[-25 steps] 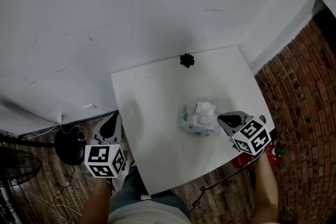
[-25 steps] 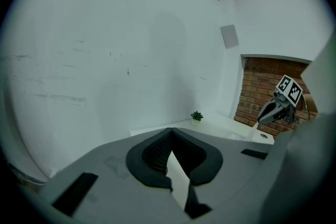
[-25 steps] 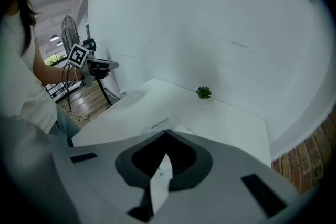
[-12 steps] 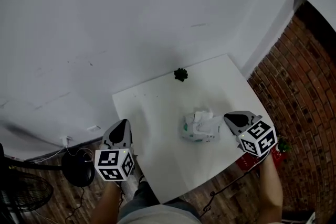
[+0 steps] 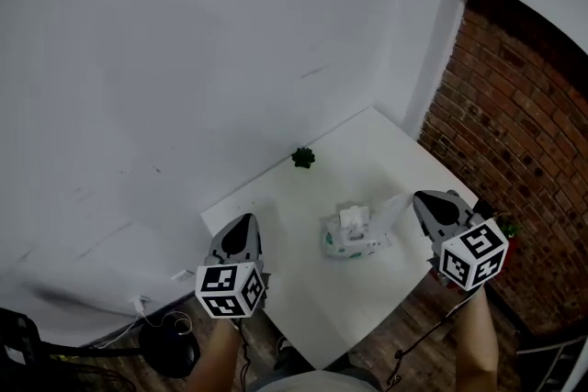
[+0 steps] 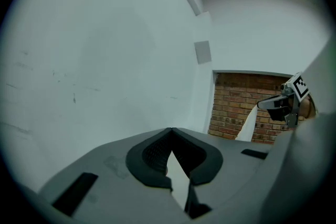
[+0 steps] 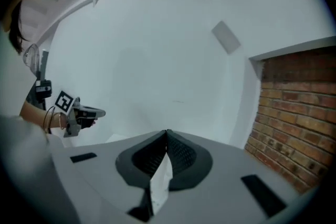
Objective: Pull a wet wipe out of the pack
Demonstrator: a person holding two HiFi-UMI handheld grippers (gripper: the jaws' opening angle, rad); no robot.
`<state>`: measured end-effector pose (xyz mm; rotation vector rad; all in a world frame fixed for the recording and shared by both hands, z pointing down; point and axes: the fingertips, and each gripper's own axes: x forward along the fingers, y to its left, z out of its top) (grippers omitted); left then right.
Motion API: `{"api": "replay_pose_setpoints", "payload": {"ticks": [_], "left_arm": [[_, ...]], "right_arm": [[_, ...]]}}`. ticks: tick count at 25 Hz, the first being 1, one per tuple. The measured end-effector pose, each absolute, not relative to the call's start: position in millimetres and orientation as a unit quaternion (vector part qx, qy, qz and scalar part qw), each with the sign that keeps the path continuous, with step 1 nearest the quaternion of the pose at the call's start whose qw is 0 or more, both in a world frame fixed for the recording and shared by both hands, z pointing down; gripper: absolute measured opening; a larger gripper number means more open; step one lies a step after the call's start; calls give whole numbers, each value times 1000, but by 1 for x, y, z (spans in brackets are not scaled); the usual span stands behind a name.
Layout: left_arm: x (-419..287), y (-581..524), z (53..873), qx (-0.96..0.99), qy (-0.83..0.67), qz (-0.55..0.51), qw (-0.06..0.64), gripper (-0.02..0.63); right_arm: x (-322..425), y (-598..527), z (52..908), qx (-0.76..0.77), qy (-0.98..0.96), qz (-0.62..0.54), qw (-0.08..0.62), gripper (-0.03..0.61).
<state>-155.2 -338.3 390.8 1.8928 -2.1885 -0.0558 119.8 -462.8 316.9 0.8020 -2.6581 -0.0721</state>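
Note:
The green-and-white wipe pack [image 5: 351,240] lies near the middle of the white table [image 5: 303,289], with a white tuft standing from its top opening. A white wipe [image 5: 393,210] stretches from the pack up to my right gripper [image 5: 415,196], which is shut on its end; the wipe [image 7: 159,182] shows pinched between the pads in the right gripper view. My left gripper [image 5: 246,218] hovers over the table's left part, apart from the pack, its jaws shut with nothing in them. The left gripper view looks at the wall and shows the right gripper [image 6: 283,105] with the wipe [image 6: 247,128] hanging from it.
A small dark green object [image 5: 302,158] sits at the table's far edge by the white wall. A brick wall [image 5: 514,133] rises at the right. Below the table's left corner are cables and a black round object [image 5: 170,349] on the wooden floor.
My right gripper has risen and drawn back to the right with the wipe, pulling it out from the pack. The left gripper has moved right, over the table's left part.

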Motion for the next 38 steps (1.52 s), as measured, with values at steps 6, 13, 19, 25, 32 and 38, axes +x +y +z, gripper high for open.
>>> {"api": "replay_pose_setpoints", "payload": {"ticks": [6, 13, 19, 25, 32, 38], "left_arm": [[-128, -369, 361, 699, -708, -27, 98, 0], [-97, -384, 339, 743, -665, -22, 77, 0], [-86, -387, 336, 758, -648, -20, 75, 0], [-81, -388, 338, 762, -642, -25, 80, 0], [-82, -388, 339, 758, -646, -33, 88, 0], [-86, -390, 345, 751, -653, -36, 95, 0]], "right_arm": [[164, -444, 288, 465, -882, -35, 67, 3], [207, -411, 305, 579, -815, 21, -4, 3], [225, -398, 309, 605, -795, 37, -19, 3], [227, -392, 308, 608, -792, 42, -13, 2], [227, -394, 307, 609, -792, 39, -5, 2], [226, -400, 309, 605, -795, 42, -1, 2]]}}
